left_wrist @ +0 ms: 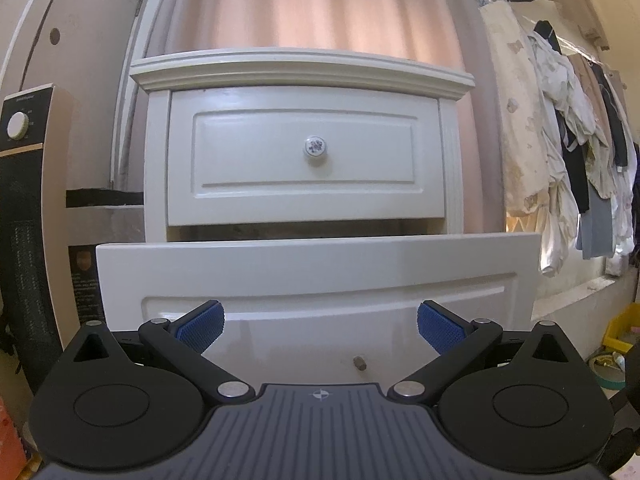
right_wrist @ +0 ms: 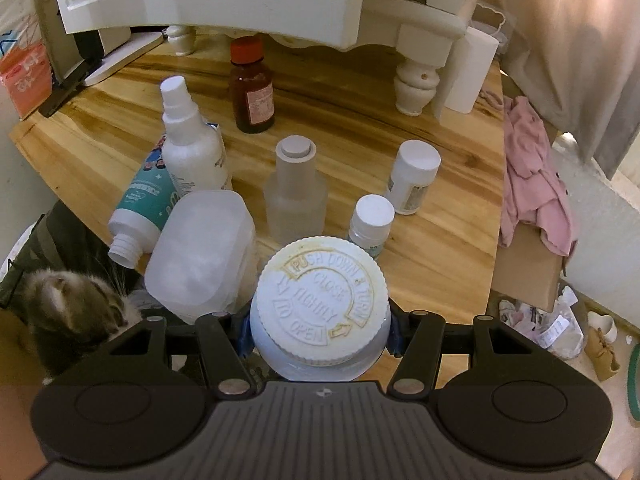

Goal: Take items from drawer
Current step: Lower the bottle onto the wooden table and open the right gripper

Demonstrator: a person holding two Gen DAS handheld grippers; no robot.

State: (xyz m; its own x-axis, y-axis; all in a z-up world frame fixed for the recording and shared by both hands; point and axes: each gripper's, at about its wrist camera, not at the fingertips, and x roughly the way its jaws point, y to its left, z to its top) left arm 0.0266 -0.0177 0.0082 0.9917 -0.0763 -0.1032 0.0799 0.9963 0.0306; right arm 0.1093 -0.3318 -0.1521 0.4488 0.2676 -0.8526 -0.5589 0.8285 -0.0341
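In the left wrist view my left gripper (left_wrist: 320,322) is open and empty, its blue pads (left_wrist: 202,326) close in front of the pulled-out lower drawer (left_wrist: 316,272) of a white nightstand. The drawer's inside is hidden. A bare screw stub (left_wrist: 359,363) sticks out of its front. The upper drawer (left_wrist: 306,160) is shut and has a floral knob (left_wrist: 314,148). In the right wrist view my right gripper (right_wrist: 318,338) is shut on a white pill bottle with a push-down cap (right_wrist: 320,300), held above the wooden board (right_wrist: 436,264).
On the board stand a spray bottle (right_wrist: 192,140), a brown bottle with a red cap (right_wrist: 252,88), a frosted bottle (right_wrist: 294,192), two small white bottles (right_wrist: 414,174) and a translucent tub (right_wrist: 204,248); a teal bottle (right_wrist: 140,208) lies down. A cat (right_wrist: 72,312) sits at the left edge.
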